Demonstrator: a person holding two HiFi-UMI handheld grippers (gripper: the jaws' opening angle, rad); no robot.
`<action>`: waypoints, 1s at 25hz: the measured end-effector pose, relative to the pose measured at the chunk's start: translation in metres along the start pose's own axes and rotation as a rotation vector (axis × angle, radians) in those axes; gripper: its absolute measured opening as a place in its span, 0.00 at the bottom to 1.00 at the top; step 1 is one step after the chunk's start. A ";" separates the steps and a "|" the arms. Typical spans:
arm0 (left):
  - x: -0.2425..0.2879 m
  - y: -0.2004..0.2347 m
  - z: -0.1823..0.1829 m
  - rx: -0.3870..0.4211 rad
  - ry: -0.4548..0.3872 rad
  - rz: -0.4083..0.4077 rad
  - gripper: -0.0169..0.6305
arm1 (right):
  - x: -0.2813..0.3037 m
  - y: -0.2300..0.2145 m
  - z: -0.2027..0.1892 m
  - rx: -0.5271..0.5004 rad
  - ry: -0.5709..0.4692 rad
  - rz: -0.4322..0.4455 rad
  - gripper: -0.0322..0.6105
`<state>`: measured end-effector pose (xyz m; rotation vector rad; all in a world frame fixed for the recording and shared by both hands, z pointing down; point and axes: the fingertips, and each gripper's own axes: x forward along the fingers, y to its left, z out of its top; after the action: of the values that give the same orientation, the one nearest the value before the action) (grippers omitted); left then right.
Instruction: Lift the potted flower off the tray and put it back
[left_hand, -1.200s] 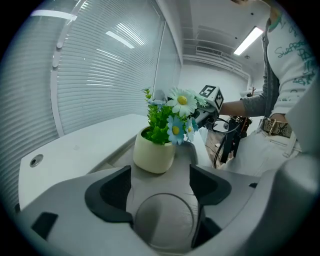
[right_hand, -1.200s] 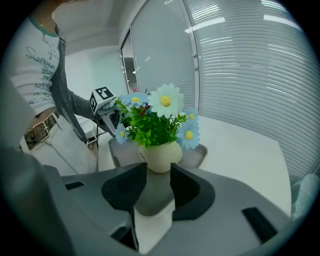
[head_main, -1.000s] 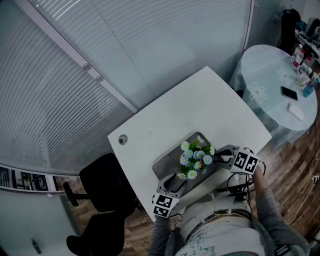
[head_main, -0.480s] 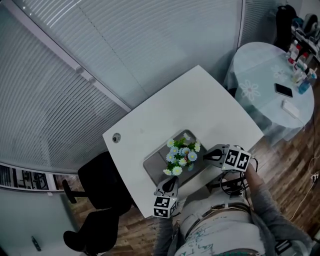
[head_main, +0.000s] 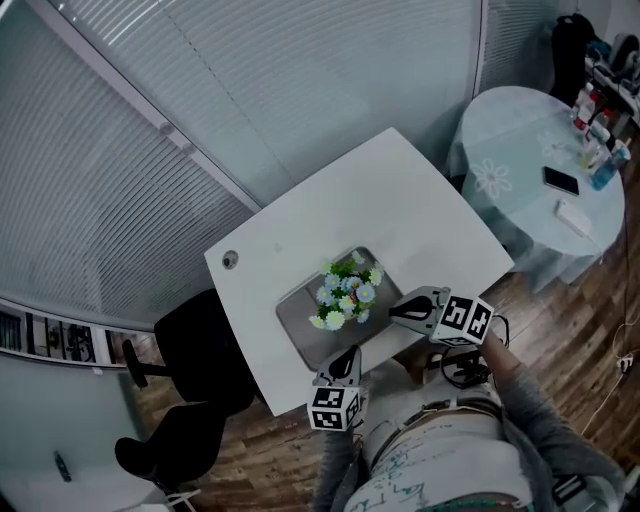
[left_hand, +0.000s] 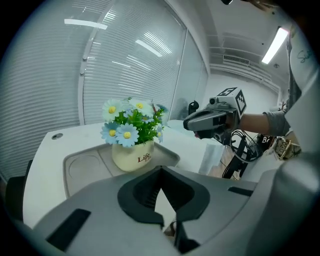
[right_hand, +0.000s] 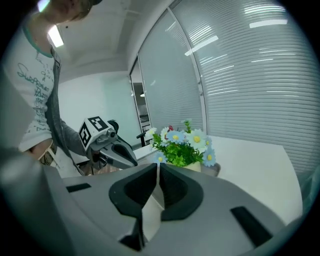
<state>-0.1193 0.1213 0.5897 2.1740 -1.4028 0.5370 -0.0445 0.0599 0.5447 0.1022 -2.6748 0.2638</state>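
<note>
We saw the grey tray (head_main: 298, 333) lying on the white table (head_main: 400, 200), and the potted flower (head_main: 345, 293) stood upright in it. It was a cream pot (left_hand: 132, 155) printed "Life", filled with blue and white daisies (left_hand: 121, 131) and green leaves. It sat on the tray's flat section, just beside the tray's round recess (left_hand: 82, 167). The left gripper (head_main: 351, 354) hung off the tray's near edge, apart from the pot, its jaws closed together with nothing between them. The right gripper (head_main: 394, 312) hung off the tray's right side, also clear of the pot, its jaws likewise pressed together and empty.
</note>
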 end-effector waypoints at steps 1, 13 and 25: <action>-0.003 -0.004 0.001 0.011 -0.003 0.006 0.04 | -0.002 0.004 0.004 -0.003 -0.017 0.003 0.10; -0.039 -0.034 0.045 0.011 -0.157 0.094 0.04 | -0.019 0.053 0.052 -0.079 -0.147 0.061 0.09; -0.064 -0.067 0.113 -0.002 -0.326 0.152 0.04 | -0.061 0.073 0.096 -0.178 -0.239 0.024 0.09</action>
<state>-0.0765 0.1230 0.4501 2.2380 -1.7474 0.2377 -0.0392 0.1141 0.4213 0.0485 -2.9238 0.0195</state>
